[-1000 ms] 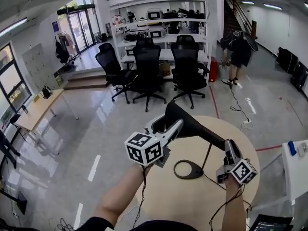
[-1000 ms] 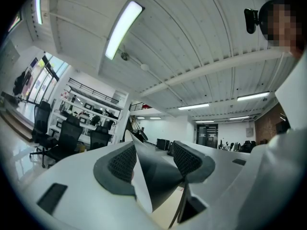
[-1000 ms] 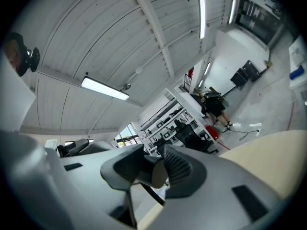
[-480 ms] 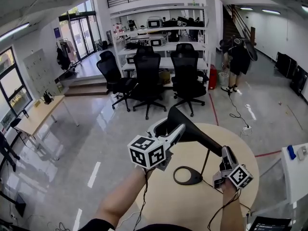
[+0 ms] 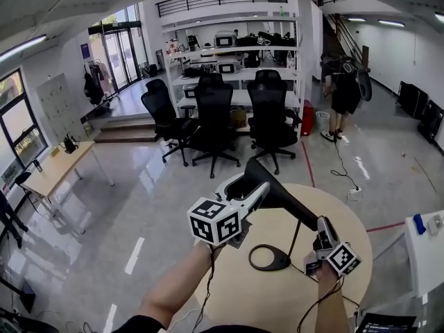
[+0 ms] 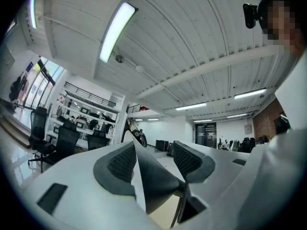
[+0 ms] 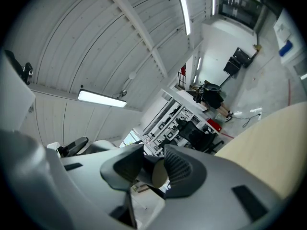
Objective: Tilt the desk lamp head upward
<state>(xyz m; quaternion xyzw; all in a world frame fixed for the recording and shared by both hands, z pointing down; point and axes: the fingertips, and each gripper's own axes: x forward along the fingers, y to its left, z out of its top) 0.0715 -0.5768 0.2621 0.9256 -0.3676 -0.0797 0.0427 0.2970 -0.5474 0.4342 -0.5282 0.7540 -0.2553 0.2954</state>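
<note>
Black desk lamp (image 5: 286,200), one, clamped between two hand-held grippers (image 5: 257,186) (image 5: 322,223).

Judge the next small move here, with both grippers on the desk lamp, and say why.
Probably raise the left gripper a little while the right gripper holds firm. The left jaws clasp the black lamp head, which looks about in line with the lamp arm, so it seems barely tilted. The right jaws pinch that arm's rear end, steadying it above the base.
</note>
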